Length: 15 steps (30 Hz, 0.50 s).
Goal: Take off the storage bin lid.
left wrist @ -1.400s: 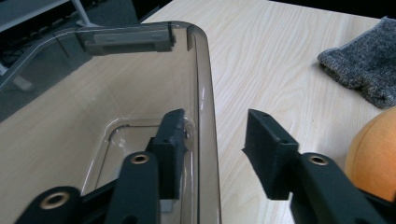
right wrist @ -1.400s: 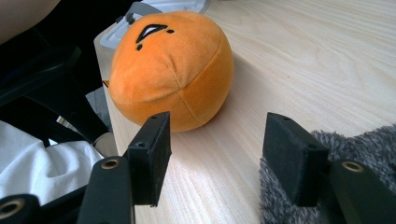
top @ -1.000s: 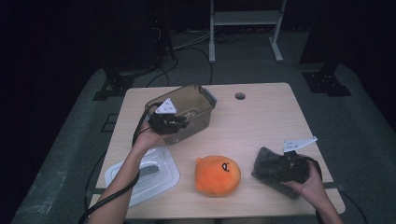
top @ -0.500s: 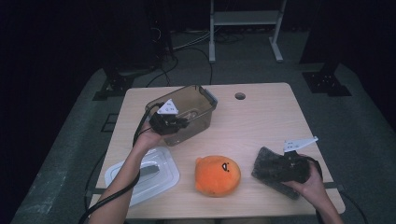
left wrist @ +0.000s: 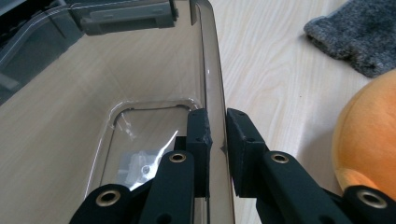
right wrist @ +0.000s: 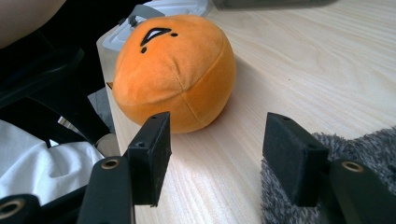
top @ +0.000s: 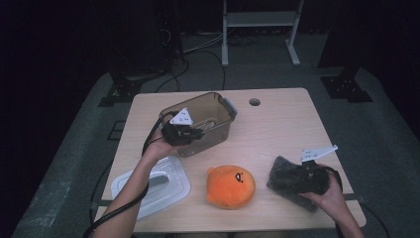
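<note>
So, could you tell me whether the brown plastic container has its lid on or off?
Off: the container stands open-topped, its wall pinched by the left gripper, while the lid lies apart.

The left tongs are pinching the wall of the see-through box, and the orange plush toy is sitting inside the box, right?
Not quite. The orange plush toy sits on the table, outside the box; the high view shows it. The left tongs do pinch the box's wall.
</note>
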### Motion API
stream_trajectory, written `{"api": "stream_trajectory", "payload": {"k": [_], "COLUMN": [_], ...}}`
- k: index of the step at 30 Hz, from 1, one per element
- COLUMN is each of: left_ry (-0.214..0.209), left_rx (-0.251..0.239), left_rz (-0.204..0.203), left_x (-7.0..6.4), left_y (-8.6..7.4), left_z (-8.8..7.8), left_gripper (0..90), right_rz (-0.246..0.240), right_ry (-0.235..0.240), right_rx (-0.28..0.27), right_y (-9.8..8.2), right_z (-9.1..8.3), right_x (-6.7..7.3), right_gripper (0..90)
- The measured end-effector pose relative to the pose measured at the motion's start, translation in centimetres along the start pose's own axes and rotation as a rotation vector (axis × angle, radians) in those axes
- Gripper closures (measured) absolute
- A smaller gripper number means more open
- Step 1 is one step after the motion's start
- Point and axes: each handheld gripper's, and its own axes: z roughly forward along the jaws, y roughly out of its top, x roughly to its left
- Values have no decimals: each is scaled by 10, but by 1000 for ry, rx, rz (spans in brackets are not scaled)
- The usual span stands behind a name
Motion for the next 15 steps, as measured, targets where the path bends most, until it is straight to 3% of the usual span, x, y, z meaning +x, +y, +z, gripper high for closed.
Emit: {"api": "stream_trajectory", "payload": {"k": [15], "left_ry": [-77], "left_rx": [14], "left_rz": [76], "left_x": [-17], "left_y": [12], "left_z": [9], "left_gripper": [802], "right_rz": [0], "right_ry": [-1], "right_rx": [-6], "right_y": [-1], "right_z": [-2], "right_x": [0], "right_gripper": [410]}}
